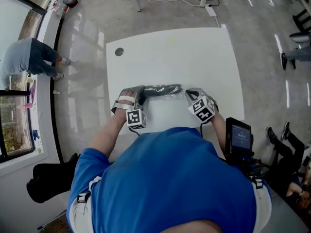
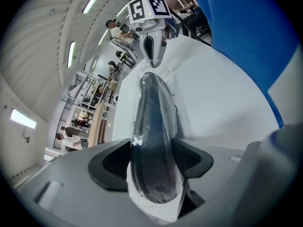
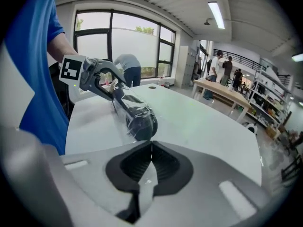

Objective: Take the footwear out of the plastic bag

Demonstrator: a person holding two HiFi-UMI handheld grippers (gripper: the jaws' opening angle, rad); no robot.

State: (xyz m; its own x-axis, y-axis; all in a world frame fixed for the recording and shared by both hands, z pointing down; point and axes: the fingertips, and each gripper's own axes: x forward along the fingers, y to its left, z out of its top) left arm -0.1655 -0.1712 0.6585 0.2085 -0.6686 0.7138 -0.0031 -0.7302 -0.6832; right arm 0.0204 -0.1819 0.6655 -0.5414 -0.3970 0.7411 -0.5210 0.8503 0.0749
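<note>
White table fills the head view's middle. At its lower centre the dark footwear, in a clear plastic bag, lies between left gripper and right gripper.

Left gripper view, bottom centre: jaws partly apart, clamped on the bagged footwear's end.

Right gripper view, bottom centre: jaws together, pinching bag film.
</note>
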